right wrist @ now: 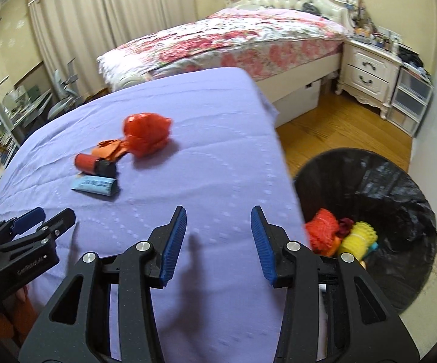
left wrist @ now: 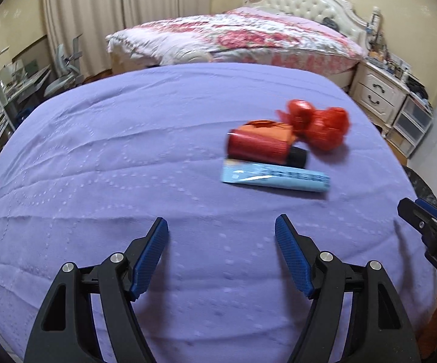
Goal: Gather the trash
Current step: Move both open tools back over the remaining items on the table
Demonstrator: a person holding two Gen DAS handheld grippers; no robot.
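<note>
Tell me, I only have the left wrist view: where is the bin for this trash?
Observer: A black-lined bin stands on the wood floor just past the right edge of the purple cover, seen in the right wrist view.
Operator: Is anything in it yet?
Observer: Yes, red mesh and a yellow piece lie at the bottom.
Operator: Is the right gripper carrying something?
Observer: No, the right gripper is open with only cover between its fingers.
Operator: What is beyond the bin?
Observer: A white nightstand beside the floral bed.
</note>
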